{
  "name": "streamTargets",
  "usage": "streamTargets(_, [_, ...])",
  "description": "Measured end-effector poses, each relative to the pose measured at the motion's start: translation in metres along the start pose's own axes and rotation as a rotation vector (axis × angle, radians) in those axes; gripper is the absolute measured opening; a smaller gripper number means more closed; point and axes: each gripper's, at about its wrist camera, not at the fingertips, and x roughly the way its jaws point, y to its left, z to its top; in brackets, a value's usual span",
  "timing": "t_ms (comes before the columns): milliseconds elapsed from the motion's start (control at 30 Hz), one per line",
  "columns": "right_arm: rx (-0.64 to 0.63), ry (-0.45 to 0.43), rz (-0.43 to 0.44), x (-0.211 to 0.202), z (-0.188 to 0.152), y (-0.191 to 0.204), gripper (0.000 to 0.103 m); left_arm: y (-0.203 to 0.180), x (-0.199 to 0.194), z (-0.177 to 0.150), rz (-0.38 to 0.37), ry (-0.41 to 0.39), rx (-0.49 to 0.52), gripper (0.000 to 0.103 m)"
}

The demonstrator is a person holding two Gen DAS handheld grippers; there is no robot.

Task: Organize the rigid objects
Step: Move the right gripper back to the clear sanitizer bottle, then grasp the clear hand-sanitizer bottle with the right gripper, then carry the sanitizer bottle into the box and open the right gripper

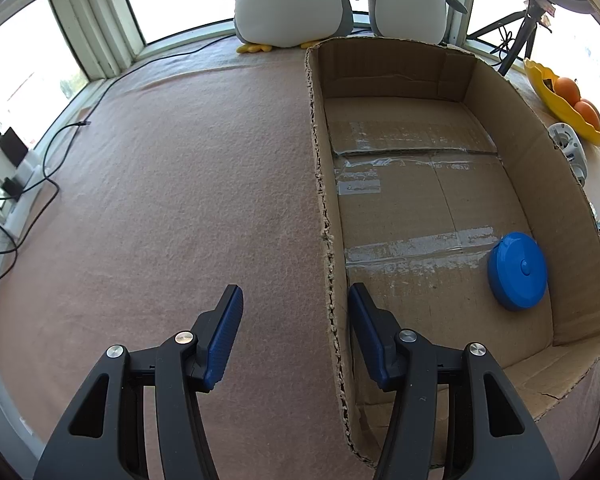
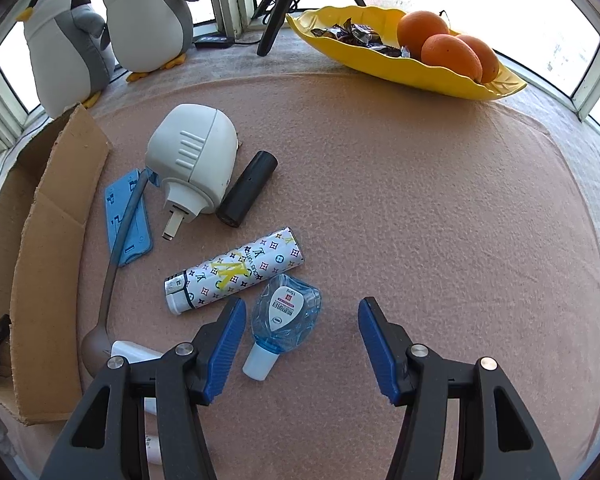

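An open cardboard box (image 1: 320, 200) lies on the pink felt with a round blue tape measure (image 1: 518, 270) inside, near its right wall. My left gripper (image 1: 296, 296) is open and straddles the box's left wall without pressing it. In the right wrist view my right gripper (image 2: 302, 302) is open just above a clear blue dropper bottle (image 2: 286, 320), which lies beside the left finger. Beyond it lie a patterned white tube (image 2: 236, 270), a black cylinder (image 2: 247, 188), a white plug-in device (image 2: 192, 156), a flat blue piece (image 2: 128, 216) and a grey spoon (image 2: 112, 272). The box (image 2: 48, 240) stands at the left.
Two plush penguins (image 2: 100, 36) sit by the window at the back. A yellow dish (image 2: 420, 68) with oranges and wrapped sweets stands at the back right, a tripod leg (image 2: 276, 12) beside it. Cables and a power strip (image 1: 16, 176) run along the left edge.
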Motion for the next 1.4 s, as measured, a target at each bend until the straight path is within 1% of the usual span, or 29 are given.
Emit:
streamTargets(33, [-0.007, 0.004, -0.005, 0.001, 0.000, 0.001, 0.054, 0.000, 0.000, 0.000, 0.000, 0.000, 0.001, 0.055])
streamTargets(100, [-0.015, 0.014, -0.008, 0.004, 0.001, 0.001, 0.049, 0.000, 0.000, 0.000, 0.000, 0.000, 0.001, 0.055])
streamTargets(233, [-0.025, 0.015, -0.001, 0.006, 0.003, 0.001, 0.045, -0.001, 0.000, 0.000, 0.001, 0.000, 0.000, 0.055])
streamTargets(300, [-0.035, 0.016, 0.004, 0.006, 0.003, 0.002, 0.038, -0.002, 0.000, -0.001, 0.002, -0.001, 0.000, 0.055])
streamTargets(333, [-0.039, 0.017, 0.008, 0.006, 0.003, 0.002, 0.036, -0.002, 0.000, -0.001, 0.001, 0.000, -0.001, 0.055])
streamTargets(367, [-0.041, 0.019, 0.012, 0.006, 0.003, 0.002, 0.033, -0.002, 0.000, -0.001, 0.000, 0.000, -0.002, 0.055])
streamTargets(767, [-0.034, -0.001, 0.030, 0.002, -0.002, -0.001, 0.033, -0.002, 0.000, 0.000, 0.000, -0.001, -0.004, 0.055])
streamTargets(1100, [-0.010, -0.043, 0.050, -0.020, -0.008, -0.006, 0.033, -0.003, 0.000, 0.000, 0.003, -0.001, -0.004, 0.055])
streamTargets(1233, [-0.029, -0.083, 0.080, -0.041, -0.006, 0.004, 0.033, -0.003, 0.000, 0.000, 0.004, -0.002, -0.004, 0.055])
streamTargets(1400, [-0.090, -0.130, 0.128, -0.067, -0.004, 0.031, 0.033, -0.003, 0.000, 0.000, 0.003, -0.002, -0.005, 0.055])
